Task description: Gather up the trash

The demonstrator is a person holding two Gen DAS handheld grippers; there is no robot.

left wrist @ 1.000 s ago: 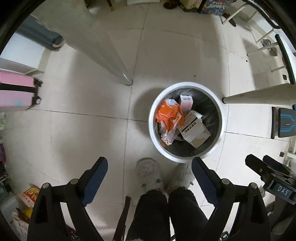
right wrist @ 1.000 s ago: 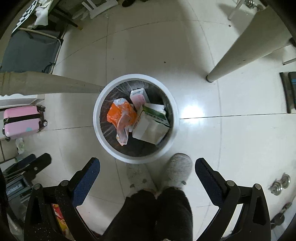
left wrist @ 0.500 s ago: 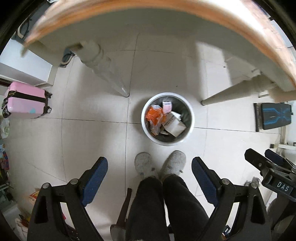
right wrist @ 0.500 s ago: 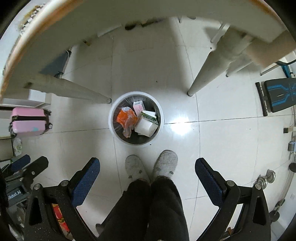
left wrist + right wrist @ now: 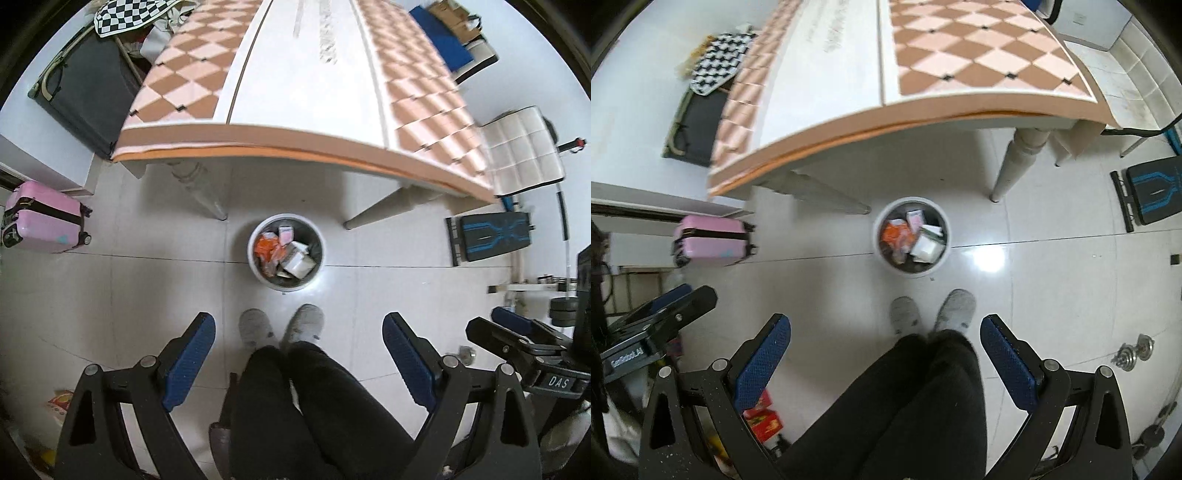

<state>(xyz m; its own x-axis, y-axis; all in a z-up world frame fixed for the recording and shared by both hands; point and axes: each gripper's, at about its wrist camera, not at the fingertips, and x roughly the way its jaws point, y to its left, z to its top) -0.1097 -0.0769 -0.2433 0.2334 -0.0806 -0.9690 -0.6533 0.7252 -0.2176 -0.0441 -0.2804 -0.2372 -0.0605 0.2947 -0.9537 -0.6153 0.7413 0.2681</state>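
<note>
A round white trash bin (image 5: 255, 254) (image 5: 877, 236) stands on the tiled floor under the table's near edge. Inside lie an orange wrapper (image 5: 267, 247) (image 5: 895, 234), a white carton (image 5: 299, 260) (image 5: 927, 247) and a small pink box (image 5: 286, 233) (image 5: 914, 218). My left gripper (image 5: 299, 325) hangs high above the floor, open, nothing between its blue pads. My right gripper (image 5: 886, 326) is likewise open and empty, and appears at the right edge of the left wrist view (image 5: 517, 332). The left gripper shows at the left edge of the right wrist view (image 5: 661, 314).
A table (image 5: 306, 74) (image 5: 923, 66) with a checkered orange and white top fills the upper half. The person's dark trouser legs (image 5: 314, 398) and grey slippers (image 5: 255, 326) stand below the bin. A pink suitcase (image 5: 40, 218), a dark bag (image 5: 85, 85), a white chair (image 5: 524, 158) and weights (image 5: 1134, 354) surround.
Both grippers have risen well above the bin, which now looks much smaller. The tabletop has come into view from above. Both grippers stay open and empty.
</note>
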